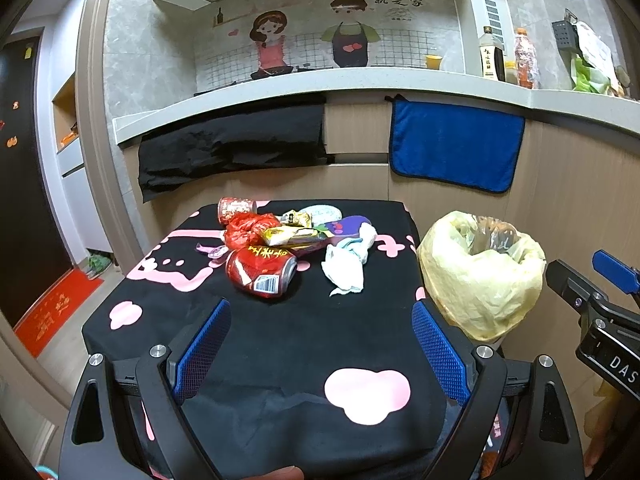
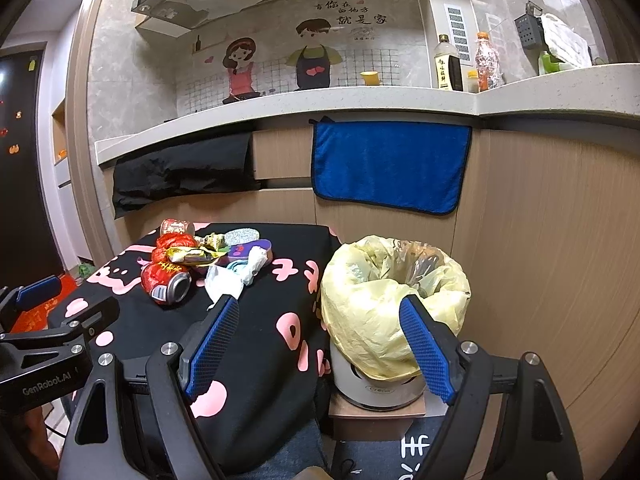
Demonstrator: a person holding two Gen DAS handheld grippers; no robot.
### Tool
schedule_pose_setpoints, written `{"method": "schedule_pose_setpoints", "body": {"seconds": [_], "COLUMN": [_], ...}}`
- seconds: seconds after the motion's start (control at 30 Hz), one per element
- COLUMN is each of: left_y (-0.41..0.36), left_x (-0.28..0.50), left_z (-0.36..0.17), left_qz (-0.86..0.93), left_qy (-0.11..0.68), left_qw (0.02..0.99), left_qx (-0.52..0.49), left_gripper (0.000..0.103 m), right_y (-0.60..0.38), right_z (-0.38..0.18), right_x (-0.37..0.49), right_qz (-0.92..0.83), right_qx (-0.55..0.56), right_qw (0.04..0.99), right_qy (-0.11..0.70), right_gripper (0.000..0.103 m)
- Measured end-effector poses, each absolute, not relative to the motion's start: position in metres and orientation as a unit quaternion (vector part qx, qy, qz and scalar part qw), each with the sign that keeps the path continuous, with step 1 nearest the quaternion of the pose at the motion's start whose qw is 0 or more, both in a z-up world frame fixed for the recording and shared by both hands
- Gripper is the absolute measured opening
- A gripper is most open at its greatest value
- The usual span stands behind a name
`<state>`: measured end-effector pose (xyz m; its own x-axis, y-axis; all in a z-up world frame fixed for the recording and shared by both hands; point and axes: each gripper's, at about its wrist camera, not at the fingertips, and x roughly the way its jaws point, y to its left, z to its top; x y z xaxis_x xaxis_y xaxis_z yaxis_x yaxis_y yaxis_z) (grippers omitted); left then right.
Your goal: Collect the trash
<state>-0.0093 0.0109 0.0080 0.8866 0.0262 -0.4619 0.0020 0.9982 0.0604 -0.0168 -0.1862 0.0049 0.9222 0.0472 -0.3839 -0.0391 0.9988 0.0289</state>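
A heap of trash lies at the far end of a small table under a black cloth with pink shapes (image 1: 280,344): a crushed red can (image 1: 261,271) nearest, a white crumpled tissue (image 1: 345,269), a red plastic wrapper (image 1: 249,229), a yellow snack wrapper (image 1: 294,235) and a second red can (image 1: 235,209) at the back. A bin lined with a yellow bag (image 1: 482,270) stands to the table's right. My left gripper (image 1: 321,312) is open above the near table, short of the can. My right gripper (image 2: 319,308) is open, hovering between the table edge and the bin (image 2: 394,300).
Behind the table a wooden counter front carries a hanging blue towel (image 1: 456,148) and a black cloth (image 1: 232,144). Bottles (image 1: 493,54) stand on the counter top. A dark door and red mat (image 1: 56,312) are to the left. The bin sits on a small wooden box (image 2: 376,416).
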Motion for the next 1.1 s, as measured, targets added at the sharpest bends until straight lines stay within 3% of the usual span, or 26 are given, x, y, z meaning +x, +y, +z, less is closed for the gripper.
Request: {"method": "schedule_pose_setpoints", "body": {"seconds": [1.1], "left_y": [0.0126], "left_x": [-0.0099], "left_z": [0.0075], "left_qz": [0.007], "left_qy": [0.239], "left_qw": [0.971], "left_qx": [0.030], "left_gripper": [0.091], "right_y": [-0.1889], "right_z": [0.0015], "right_x": [-0.0151], "right_qz": [0.025], "right_qx": [0.017], "right_qw": [0.979], "right_qy": [0.202], "right_gripper": [0.080]}}
